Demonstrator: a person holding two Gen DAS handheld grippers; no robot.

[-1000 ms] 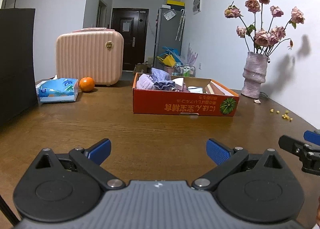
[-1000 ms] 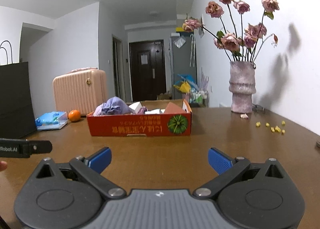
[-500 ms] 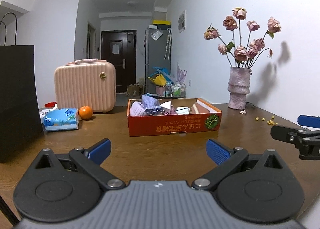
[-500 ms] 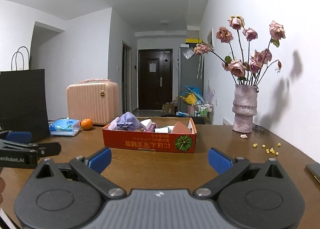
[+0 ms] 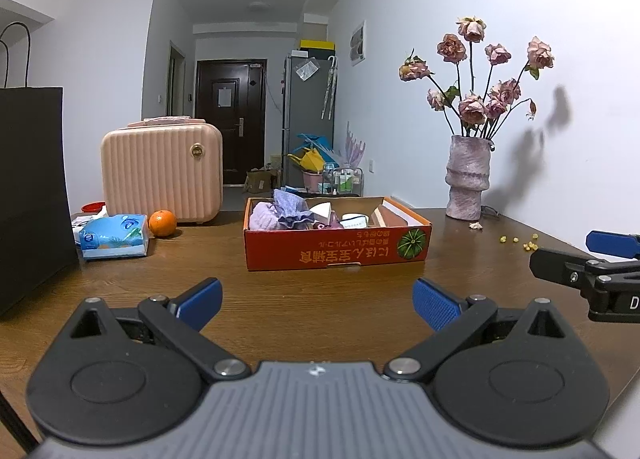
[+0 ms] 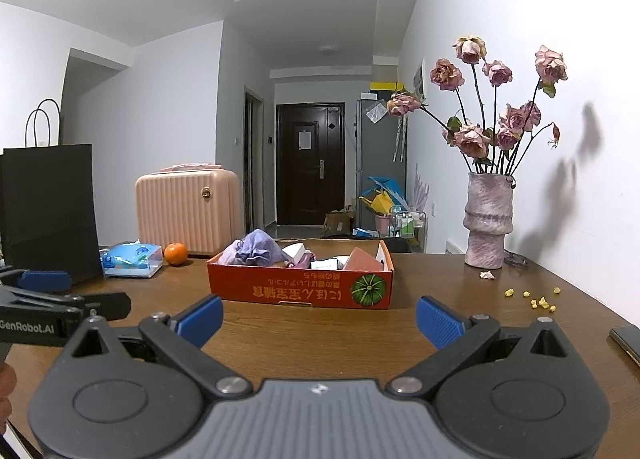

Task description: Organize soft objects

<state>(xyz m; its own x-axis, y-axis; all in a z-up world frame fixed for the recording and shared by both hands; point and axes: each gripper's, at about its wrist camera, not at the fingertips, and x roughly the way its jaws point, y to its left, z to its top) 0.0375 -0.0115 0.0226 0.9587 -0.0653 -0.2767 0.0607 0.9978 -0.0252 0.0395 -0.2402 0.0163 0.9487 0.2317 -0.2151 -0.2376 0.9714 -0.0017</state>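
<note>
An orange cardboard box [image 5: 336, 251] stands on the wooden table, and it also shows in the right wrist view [image 6: 300, 291]. Purple cloth bundles [image 5: 280, 213] [image 6: 254, 249] lie heaped in its left end, beside small white items. My left gripper [image 5: 318, 301] is open and empty, well short of the box. My right gripper [image 6: 319, 317] is open and empty, also short of the box. Each gripper shows at the edge of the other's view.
A pink case [image 5: 160, 175], an orange [image 5: 162, 222], a tissue pack [image 5: 114, 237] and a black paper bag [image 5: 28, 187] stand at the left. A vase of dried roses [image 5: 468, 183] stands at the right, with yellow crumbs [image 6: 536, 299] nearby. A dark phone [image 6: 628, 341] lies at the far right.
Both grippers have drawn back from the box and tilted up, so the box looks smaller and more of the room shows. Both stay open.
</note>
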